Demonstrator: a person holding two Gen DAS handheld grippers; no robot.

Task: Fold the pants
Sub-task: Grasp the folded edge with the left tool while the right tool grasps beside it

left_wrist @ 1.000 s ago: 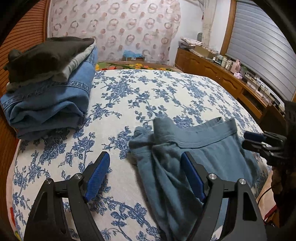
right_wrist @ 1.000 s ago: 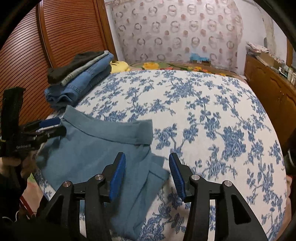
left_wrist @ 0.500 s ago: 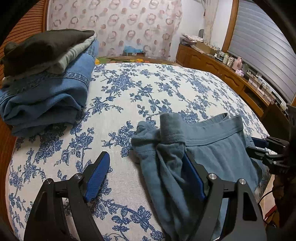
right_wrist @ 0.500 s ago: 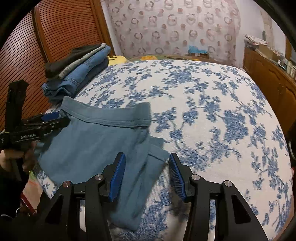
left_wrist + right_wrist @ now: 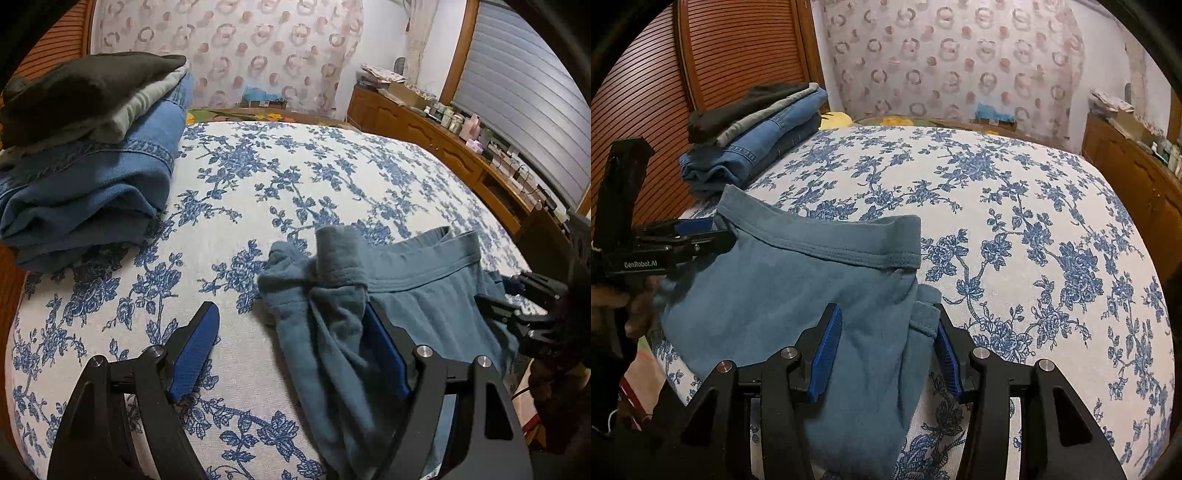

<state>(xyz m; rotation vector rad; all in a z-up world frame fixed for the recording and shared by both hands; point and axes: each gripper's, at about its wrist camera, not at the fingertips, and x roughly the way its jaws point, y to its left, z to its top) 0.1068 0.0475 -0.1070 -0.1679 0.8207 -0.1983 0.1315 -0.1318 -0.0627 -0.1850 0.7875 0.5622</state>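
The blue-grey pants [image 5: 783,295] lie at the near left edge of the bed [image 5: 1052,206], which has a white cover with blue flowers. The waistband [image 5: 842,247] is on the far side of the pants. It runs flat across the bed, and its right end is turned up a little.

In the left wrist view, the left gripper [image 5: 291,347] points down at the bed. Its fingers [image 5: 195,343] are spread wide apart. One finger is over bare bed cover. The other sits against a bunched-up, wrinkled part of the pants [image 5: 332,302]. The fingers are not pinching the cloth.

In the right wrist view, the right gripper [image 5: 886,347] is over the near right part of the pants. Its fingers [image 5: 827,347] are about half way apart, with a fold of the cloth lying between them. The right finger is just beside the folded edge, maybe touching it. The left finger is clear of the cloth, so the fingers are not squeezing it.

A person's hand [image 5: 631,299] holds the left gripper at the left edge of the pants.

Far on the left side of the bed is a stack of folded clothes [image 5: 92,155], with blue jeans at the bottom and grey and dark things on top. A wooden cabinet [image 5: 443,147] stands along the right side of the room.
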